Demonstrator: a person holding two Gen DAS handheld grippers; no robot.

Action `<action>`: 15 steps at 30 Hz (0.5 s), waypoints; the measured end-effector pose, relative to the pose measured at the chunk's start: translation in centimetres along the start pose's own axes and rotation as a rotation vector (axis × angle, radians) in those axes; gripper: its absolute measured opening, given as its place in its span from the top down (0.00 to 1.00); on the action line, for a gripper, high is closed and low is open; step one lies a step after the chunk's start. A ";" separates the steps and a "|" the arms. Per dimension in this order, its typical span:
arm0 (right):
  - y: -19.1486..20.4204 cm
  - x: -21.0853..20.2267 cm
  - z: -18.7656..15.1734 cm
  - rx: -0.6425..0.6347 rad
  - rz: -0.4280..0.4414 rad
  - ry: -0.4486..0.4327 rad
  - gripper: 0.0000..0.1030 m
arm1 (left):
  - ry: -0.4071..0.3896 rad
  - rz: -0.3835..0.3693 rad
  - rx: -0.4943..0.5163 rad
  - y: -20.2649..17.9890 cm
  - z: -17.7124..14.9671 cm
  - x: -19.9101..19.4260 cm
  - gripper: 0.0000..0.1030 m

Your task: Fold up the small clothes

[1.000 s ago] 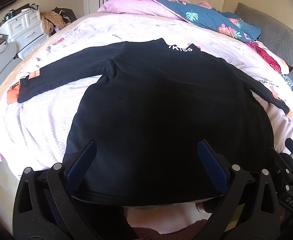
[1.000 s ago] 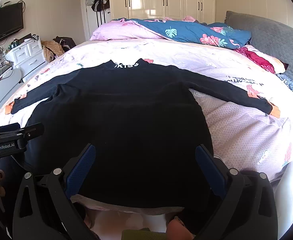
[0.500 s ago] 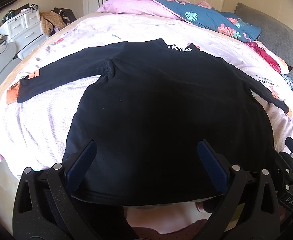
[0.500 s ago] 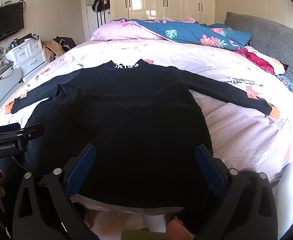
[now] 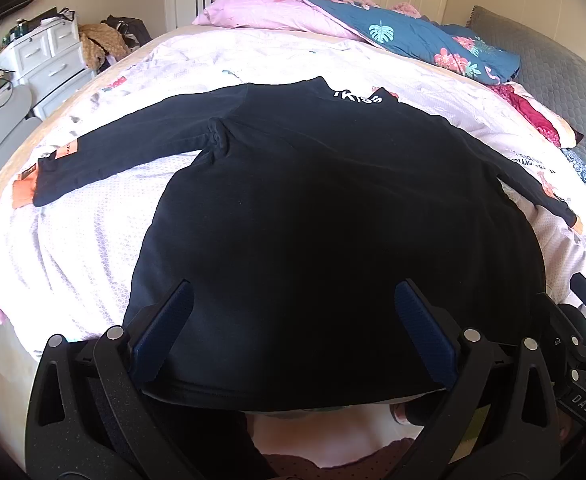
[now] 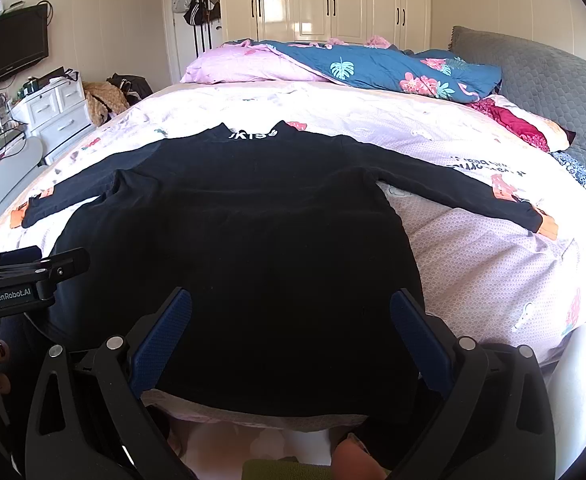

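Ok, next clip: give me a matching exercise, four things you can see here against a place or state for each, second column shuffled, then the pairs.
Things:
1. black long-sleeved top
2. blue floral duvet
3. white drawer unit
4. right gripper

Places or states:
A. bunched at the far end of the bed
B. standing left of the bed, by the wall
C. jaws open above the near hem
D. spread flat, both sleeves out to the sides

Pairs: 1-D, 2-A, 3-B, 4-C
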State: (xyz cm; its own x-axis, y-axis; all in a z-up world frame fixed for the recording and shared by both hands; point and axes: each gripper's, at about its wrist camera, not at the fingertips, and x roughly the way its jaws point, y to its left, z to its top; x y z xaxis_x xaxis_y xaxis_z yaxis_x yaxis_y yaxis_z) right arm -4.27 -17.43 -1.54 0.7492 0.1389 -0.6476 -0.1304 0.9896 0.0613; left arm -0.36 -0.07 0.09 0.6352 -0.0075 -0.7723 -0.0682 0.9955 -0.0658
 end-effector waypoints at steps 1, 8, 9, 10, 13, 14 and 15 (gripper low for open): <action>0.0 0.0 0.0 0.000 0.001 0.000 0.04 | 0.000 0.000 0.000 0.0 0.0 0.0 0.08; 0.0 -0.1 0.0 -0.001 0.001 0.000 0.04 | -0.001 -0.004 -0.001 0.0 0.0 0.1 0.08; 0.0 -0.1 0.0 -0.001 0.000 -0.001 0.04 | -0.001 -0.006 -0.002 -0.1 0.1 0.1 0.08; 0.0 -0.1 0.0 -0.001 0.001 -0.002 0.04 | -0.001 -0.006 -0.001 -0.2 0.1 0.1 0.08; 0.0 -0.1 0.0 0.000 0.001 -0.003 0.04 | -0.001 -0.010 0.000 -0.3 0.1 0.2 0.08; 0.0 -0.1 0.1 0.000 0.001 -0.004 0.04 | -0.001 -0.011 0.001 -0.4 0.1 0.2 0.08; 0.0 -0.1 0.1 0.000 0.001 -0.004 0.04 | -0.002 -0.011 0.002 -0.4 0.1 0.1 0.08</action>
State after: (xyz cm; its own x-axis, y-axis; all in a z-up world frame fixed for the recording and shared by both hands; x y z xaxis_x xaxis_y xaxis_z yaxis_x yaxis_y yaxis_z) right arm -4.25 -17.40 -1.40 0.7519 0.1405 -0.6442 -0.1313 0.9894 0.0625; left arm -0.18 -0.48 0.07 0.6376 -0.0183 -0.7702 -0.0600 0.9955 -0.0733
